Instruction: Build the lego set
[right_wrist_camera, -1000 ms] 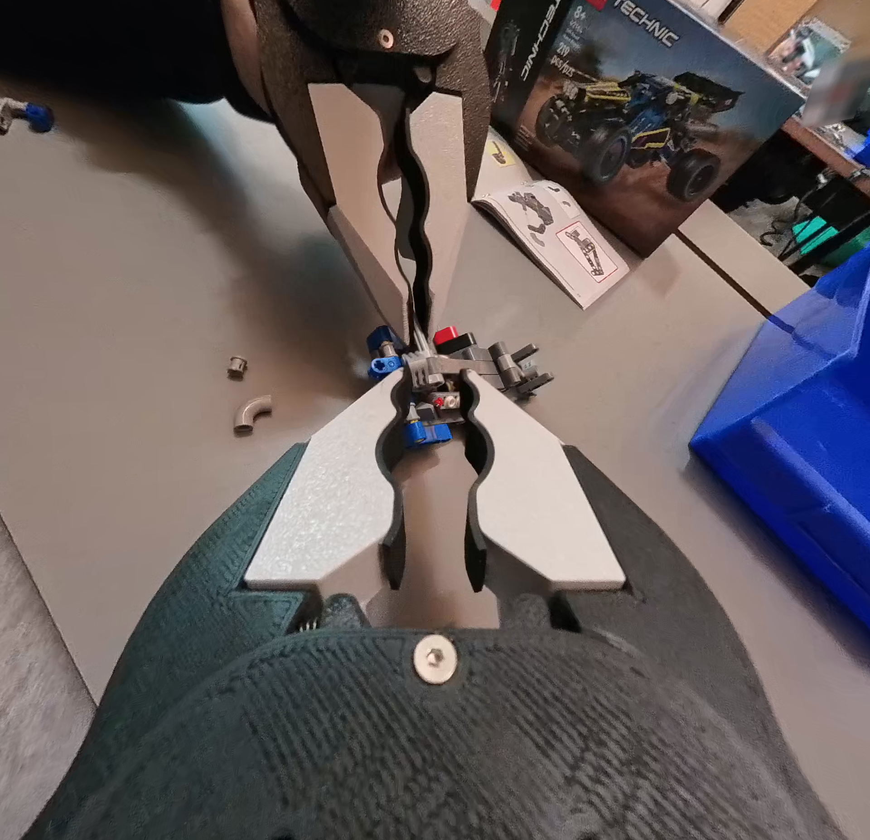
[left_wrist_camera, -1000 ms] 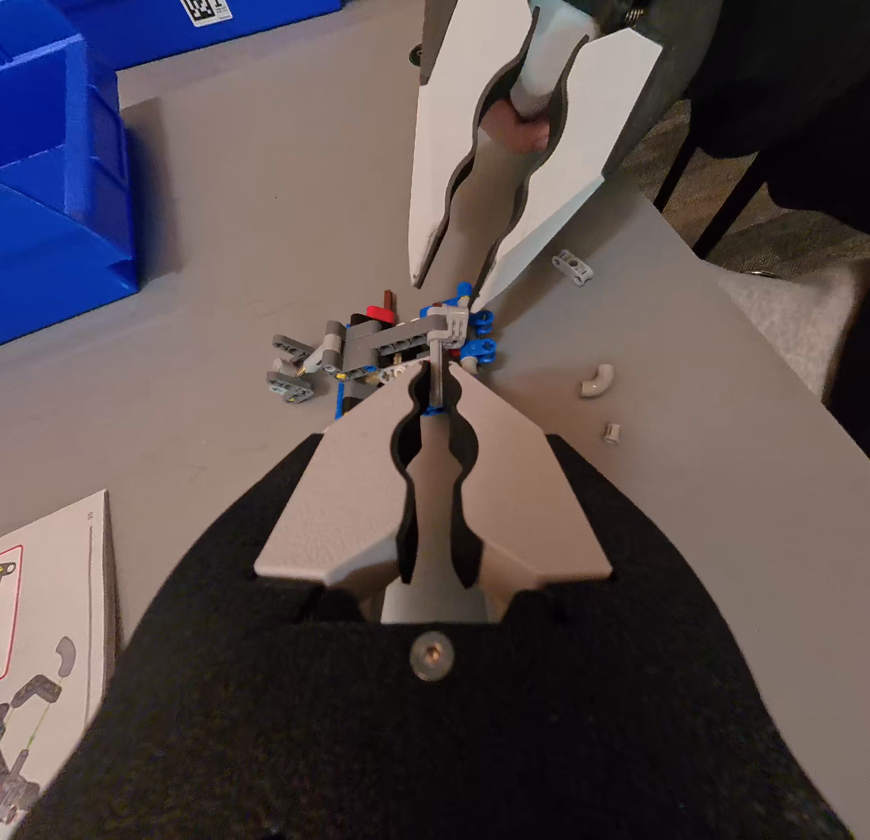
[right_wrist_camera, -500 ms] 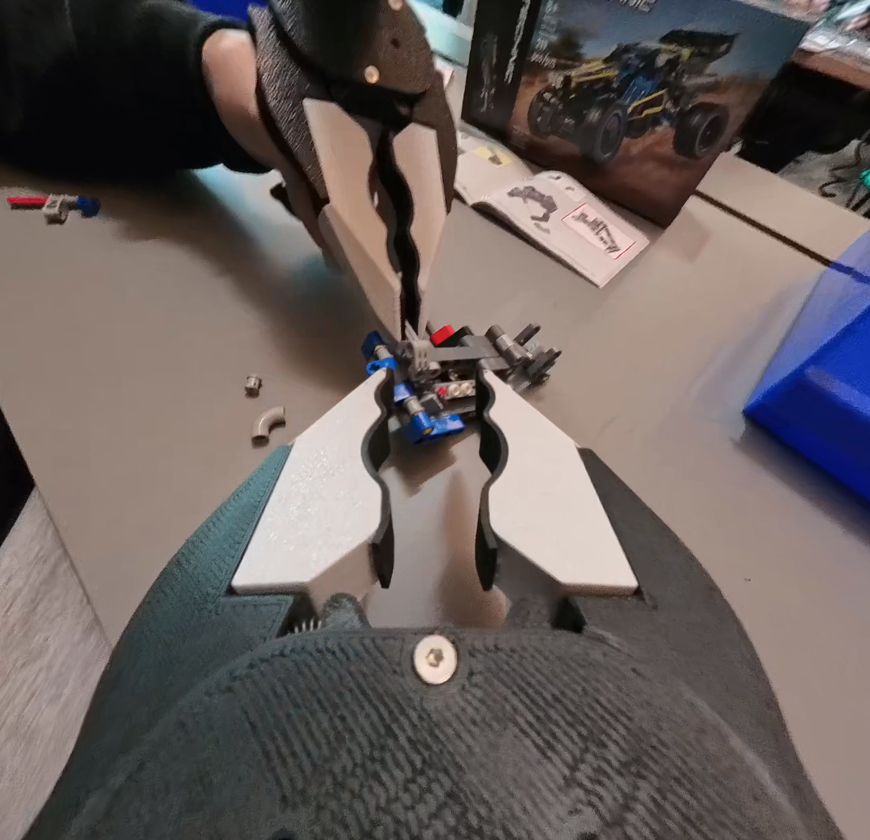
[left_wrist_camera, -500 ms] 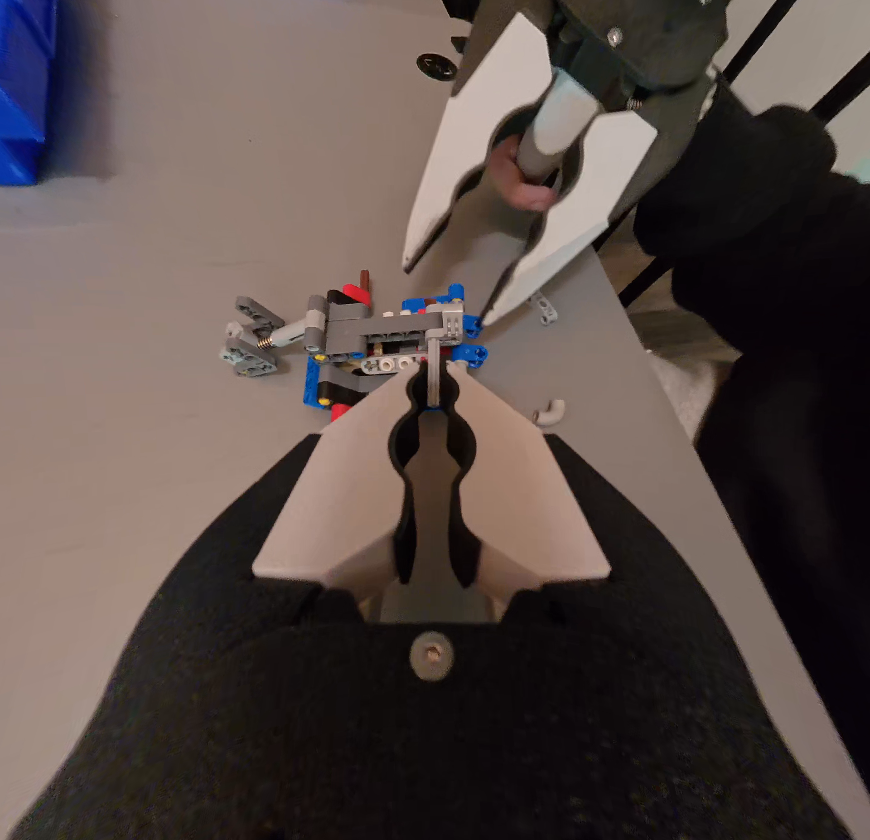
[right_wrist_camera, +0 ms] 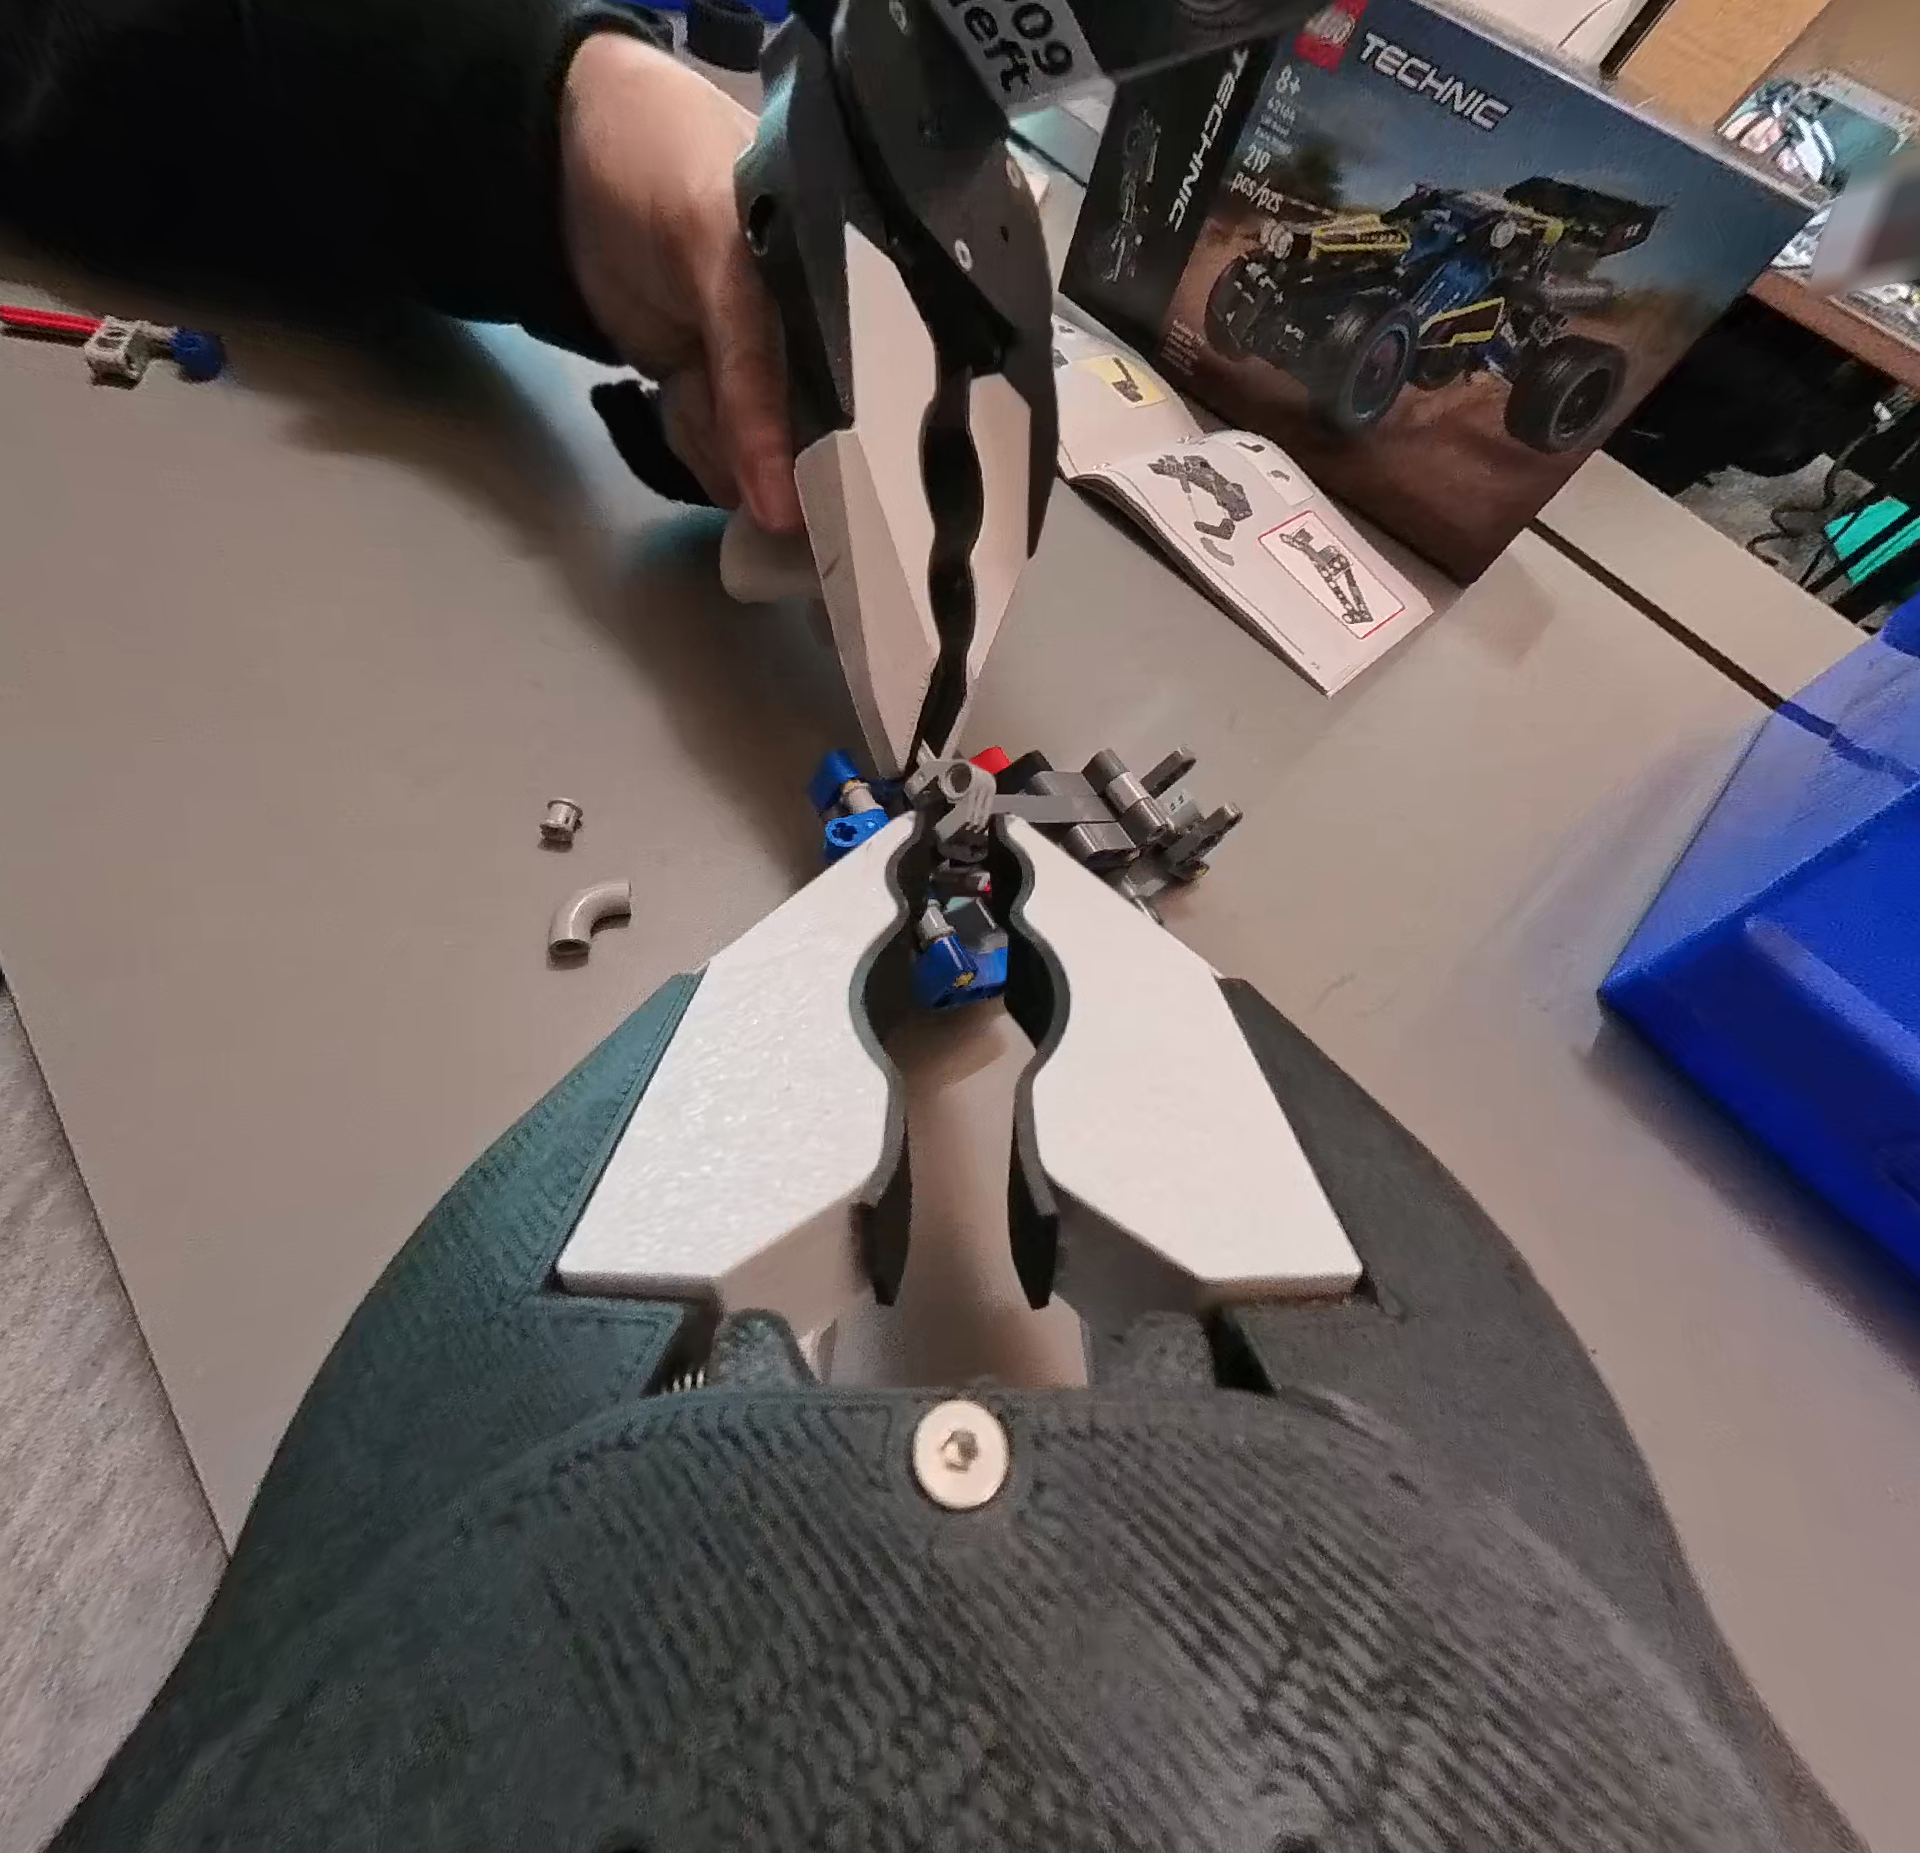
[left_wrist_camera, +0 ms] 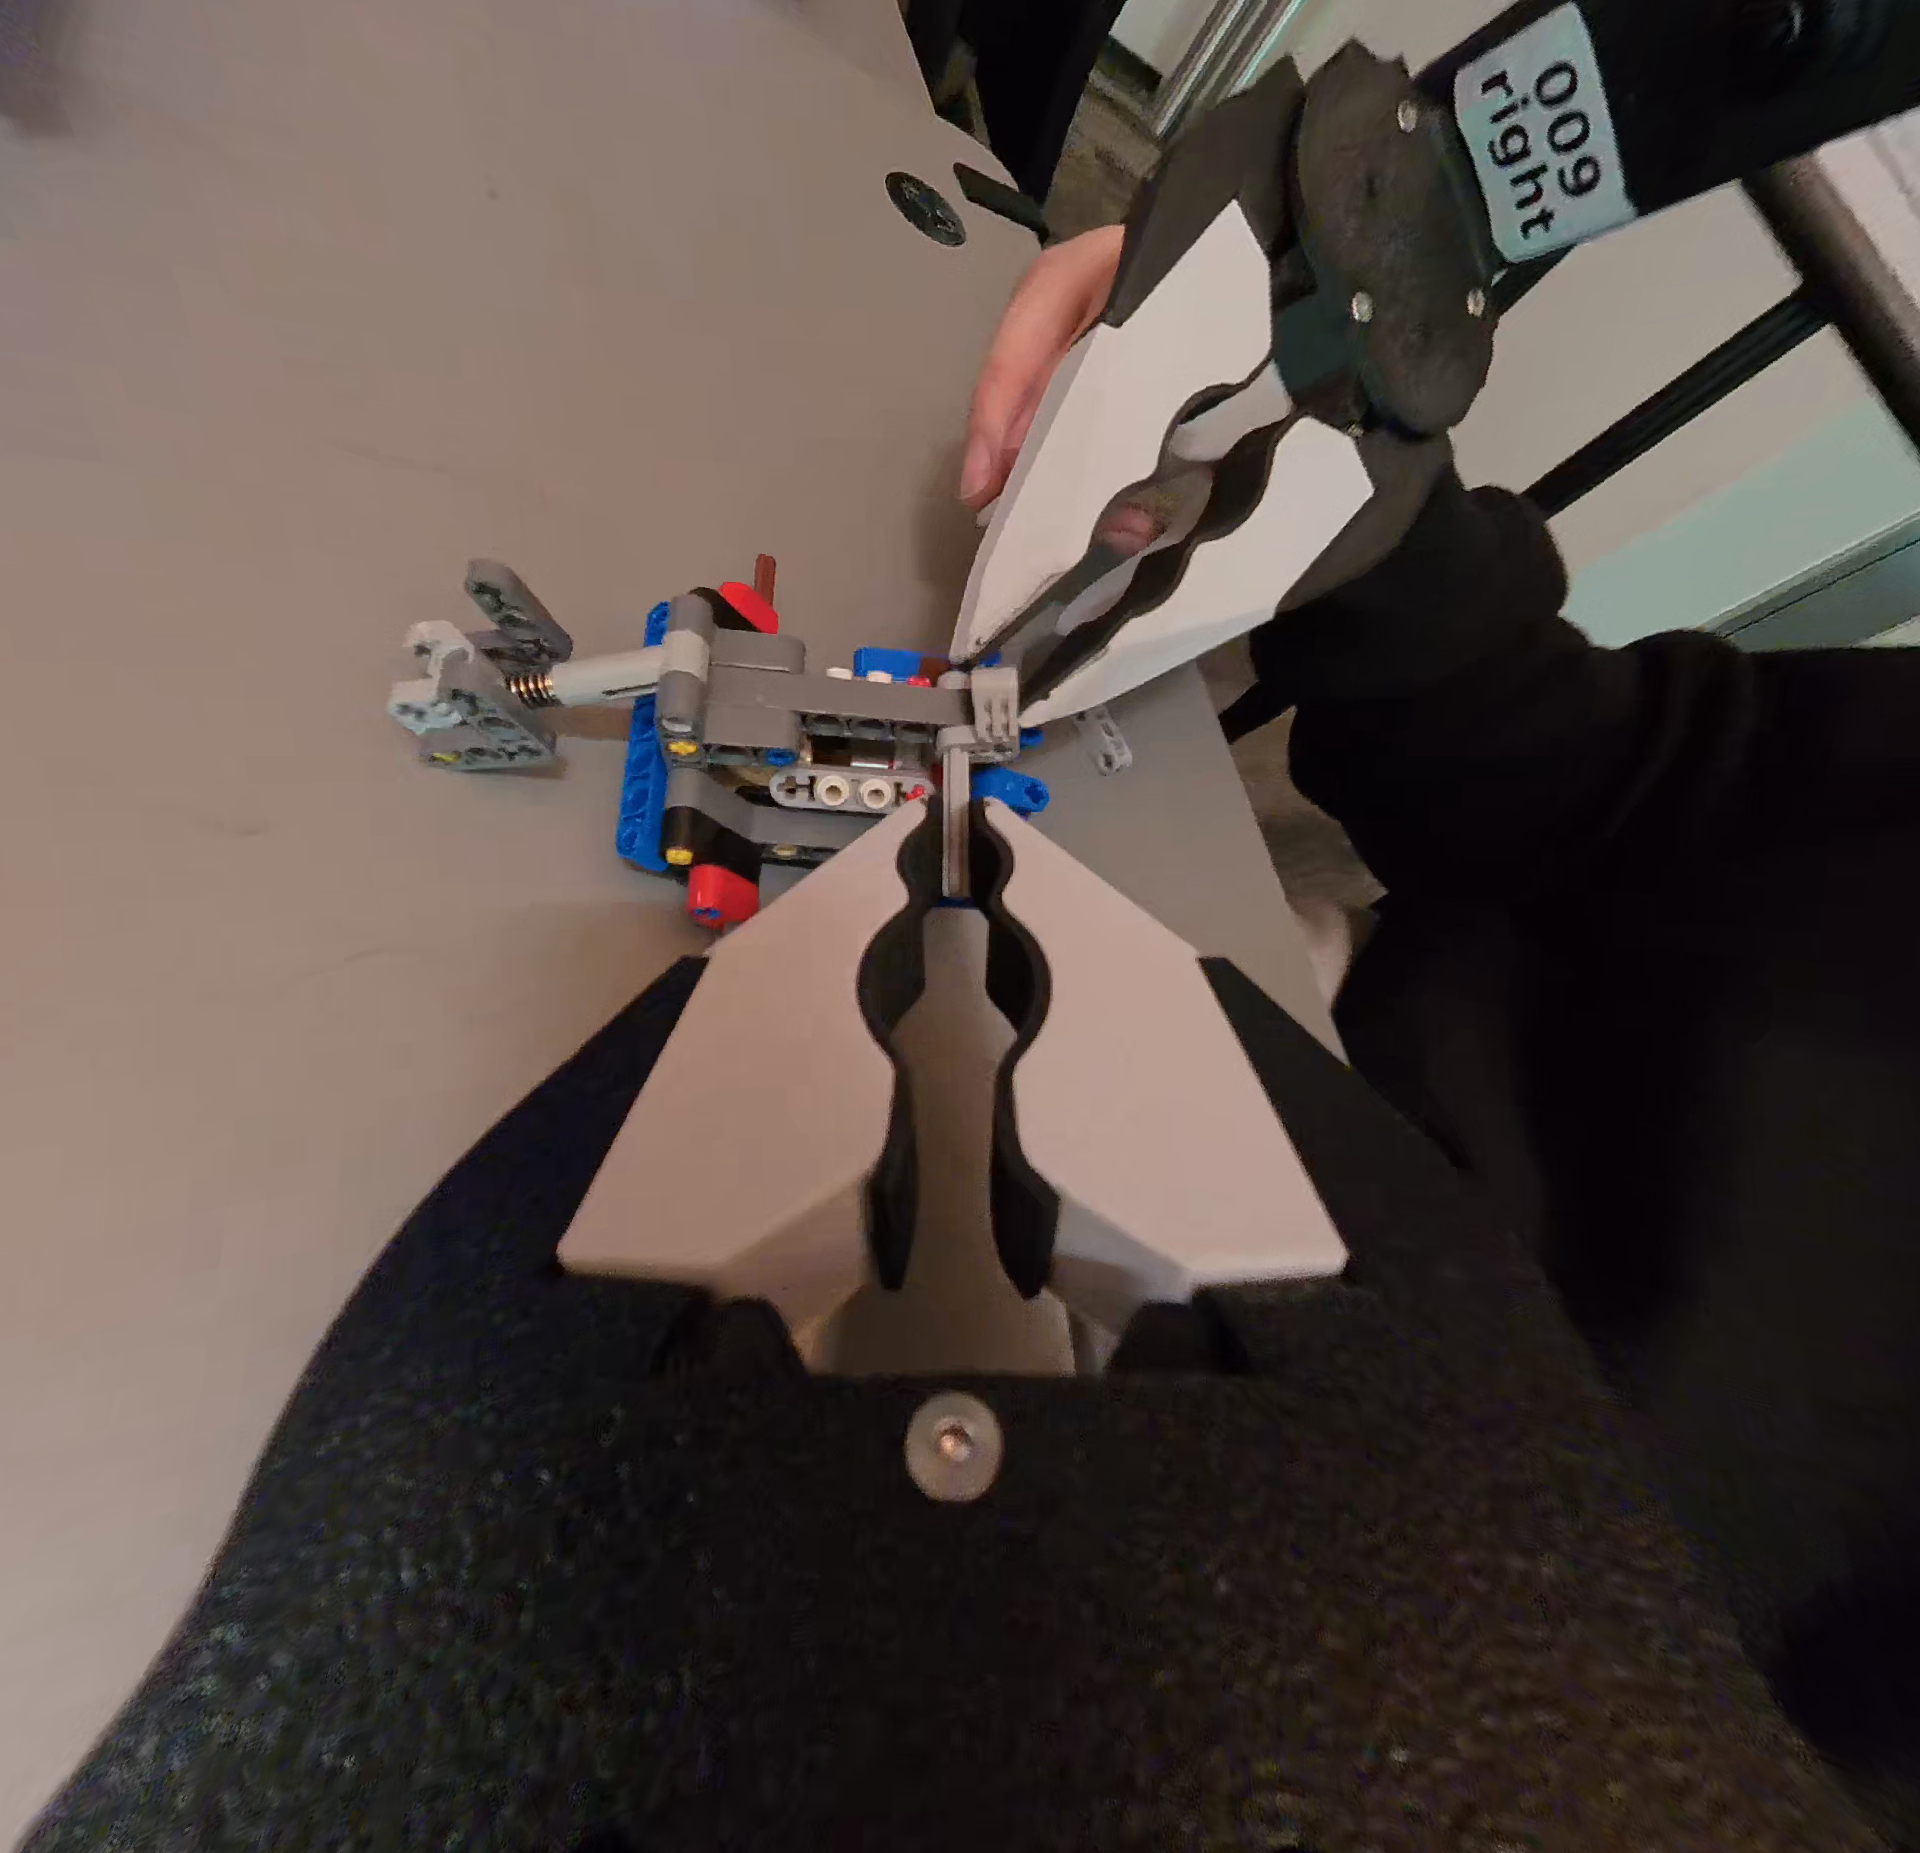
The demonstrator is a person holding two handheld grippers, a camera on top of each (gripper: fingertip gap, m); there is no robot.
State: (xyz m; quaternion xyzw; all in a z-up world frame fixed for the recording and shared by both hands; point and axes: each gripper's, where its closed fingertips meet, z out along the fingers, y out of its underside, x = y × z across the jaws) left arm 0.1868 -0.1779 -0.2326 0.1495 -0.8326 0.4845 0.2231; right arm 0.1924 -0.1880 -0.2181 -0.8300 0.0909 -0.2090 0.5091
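Note:
A small brick assembly of grey, blue and red parts (left_wrist_camera: 748, 712) lies on the grey table (left_wrist_camera: 312, 349). My left gripper (left_wrist_camera: 954, 816) is shut on a thin grey axle (left_wrist_camera: 954, 847) that sticks out of the assembly's near end. It also shows in the right wrist view (right_wrist_camera: 925, 754), coming down from above onto the assembly (right_wrist_camera: 1081, 806). My right gripper (right_wrist_camera: 956, 832) is shut on the light grey connector (right_wrist_camera: 961, 801) at that same end. In the left wrist view the right gripper (left_wrist_camera: 992, 676) meets that connector (left_wrist_camera: 995, 707) from the far right.
A grey elbow piece (right_wrist_camera: 584, 915) and a small grey bush (right_wrist_camera: 561, 818) lie left of the assembly. An open booklet (right_wrist_camera: 1247, 546) and a printed box (right_wrist_camera: 1455, 245) stand behind. A blue bin (right_wrist_camera: 1787, 972) is at the right. The table edge (left_wrist_camera: 1226, 785) is close. Both grippers' tips are close together, under 4 cm apart.
My right gripper opened wider, then closed its pads on the grey connector. My left gripper stayed shut on the axle. Both hands shifted around the assembly, which stayed on the table.

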